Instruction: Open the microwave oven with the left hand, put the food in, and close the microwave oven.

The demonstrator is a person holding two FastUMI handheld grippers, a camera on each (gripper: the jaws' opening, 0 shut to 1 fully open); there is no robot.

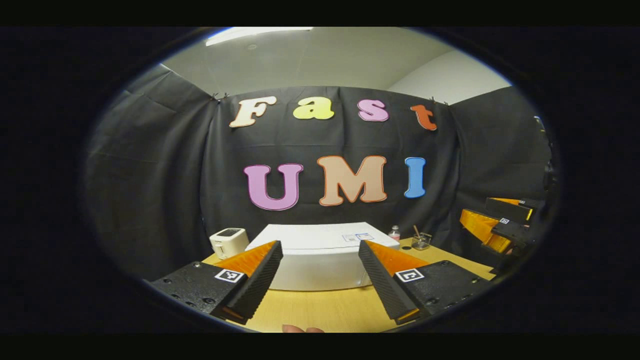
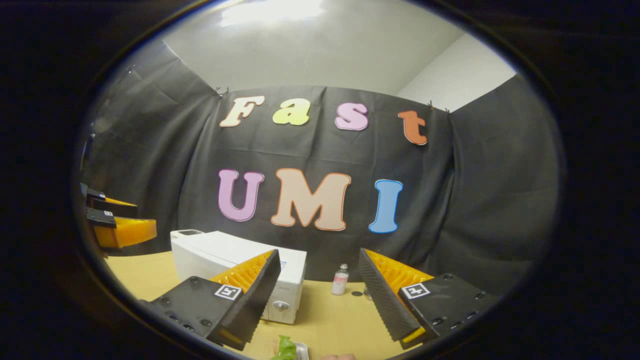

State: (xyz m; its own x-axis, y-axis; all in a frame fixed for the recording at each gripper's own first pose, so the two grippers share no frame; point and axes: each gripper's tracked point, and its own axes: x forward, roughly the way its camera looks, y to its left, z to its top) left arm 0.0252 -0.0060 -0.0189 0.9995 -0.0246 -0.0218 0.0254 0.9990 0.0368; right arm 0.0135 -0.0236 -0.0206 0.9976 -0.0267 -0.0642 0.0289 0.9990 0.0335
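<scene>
Nothing of the task is done yet, as far as we can judge. The microwave sits shut on the wooden table, its white body straight ahead of our left gripper, whose fingers stand wide apart with nothing between them. The gripper hangs above the table, short of the oven and touching nothing.

In the right gripper view the microwave lies ahead and to the left, its front with a round knob facing us, the door closed. Our right gripper is also spread wide and empty. The food shows at the bottom edge of that view: a green leafy bit on what looks like a small tray, on the table below the fingers and near the oven's front. We cannot tell more about it, since it is mostly cut off.

A small bottle stands on the table to the right of the microwave, well clear of the door, and a small white appliance sits to its left.

All three steps remain: the left gripper must reach the door and pull it open, the food must go in, and the door must be closed.
</scene>
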